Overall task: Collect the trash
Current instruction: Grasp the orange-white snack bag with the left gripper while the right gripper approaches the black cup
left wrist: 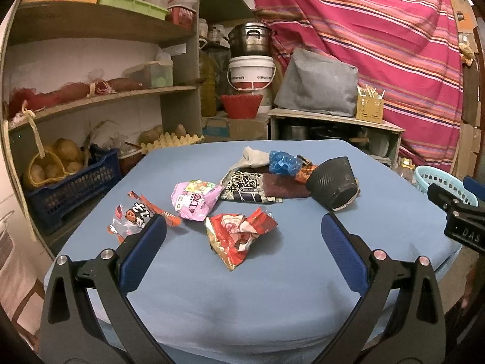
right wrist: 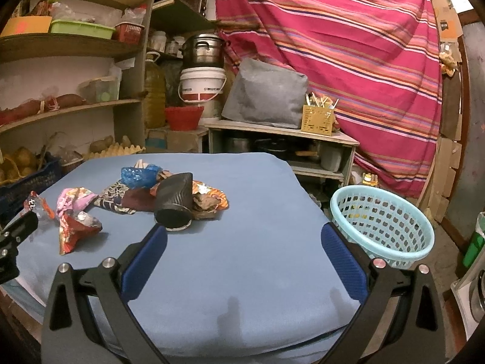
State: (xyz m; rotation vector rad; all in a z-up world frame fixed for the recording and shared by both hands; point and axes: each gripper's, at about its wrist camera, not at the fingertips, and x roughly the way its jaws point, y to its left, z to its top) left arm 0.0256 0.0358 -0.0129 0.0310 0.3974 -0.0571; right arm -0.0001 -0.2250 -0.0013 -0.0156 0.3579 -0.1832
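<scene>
Trash lies on the blue-covered table [left wrist: 242,297]: a crumpled red wrapper [left wrist: 238,236], a pink wrapper [left wrist: 195,200], a red-white wrapper [left wrist: 136,217], a black patterned packet [left wrist: 247,189], a blue plastic bag [left wrist: 283,162] and a black ribbed cup [left wrist: 333,186] on its side. My left gripper [left wrist: 244,230] is open, hovering just short of the red wrapper. My right gripper [right wrist: 244,239] is open and empty over bare table, right of the cup [right wrist: 175,203]. A light blue basket [right wrist: 382,221] stands beyond the table's right edge.
Shelves [left wrist: 100,97] with potatoes, a blue crate [left wrist: 75,188] and egg trays stand at the left. A pot on a white bucket [left wrist: 251,72], a low cabinet [left wrist: 333,130] with a grey bag and a striped red curtain [left wrist: 379,30] stand behind.
</scene>
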